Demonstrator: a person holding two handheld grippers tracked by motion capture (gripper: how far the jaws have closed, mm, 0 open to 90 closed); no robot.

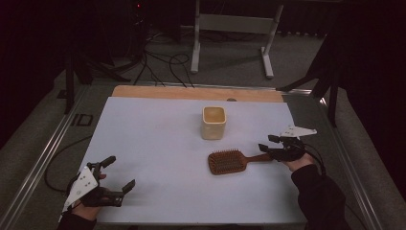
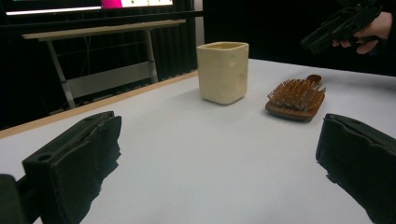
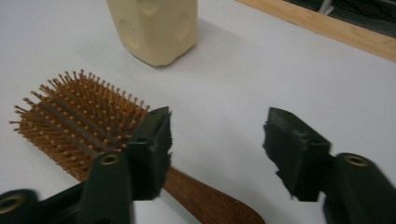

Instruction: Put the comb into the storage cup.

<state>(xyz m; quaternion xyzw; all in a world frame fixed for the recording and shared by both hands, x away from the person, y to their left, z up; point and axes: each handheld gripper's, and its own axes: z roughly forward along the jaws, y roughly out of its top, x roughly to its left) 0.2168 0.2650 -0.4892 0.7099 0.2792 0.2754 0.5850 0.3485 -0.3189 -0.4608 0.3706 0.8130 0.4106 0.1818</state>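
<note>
- A wooden hairbrush (image 1: 233, 161) lies flat on a white table (image 1: 158, 143), bristles up, just in front of a cream square cup (image 1: 213, 122) that stands upright near the middle of the table.
- The brush's oval head sits nearest the cup; its handle runs away from the cup toward the table's right edge.
- The right gripper (image 1: 270, 143), held in a hand in a dark sleeve, sits at the far end of the brush handle, on the side away from the cup.
- In the right gripper view, the right gripper (image 3: 217, 140) has its jaws partly apart, with a clear gap of bare table between them.
- The brush handle (image 3: 210, 200) passes under the left-hand jaw in that view and slants down across the gap. The pads are not pressing on it.
- The brush head (image 3: 74, 121) lies just beyond that same jaw, with the cup (image 3: 154, 28) farther off behind it.
- The left gripper (image 1: 117, 175) rests at the table's near left corner, well apart from the cup and the brush.
- In the left gripper view, the left gripper (image 2: 219, 154) has its jaws spread wide with nothing between them; the cup (image 2: 223, 72) and the brush (image 2: 295, 99) stand ahead of it, the brush to the right of the cup.
</note>
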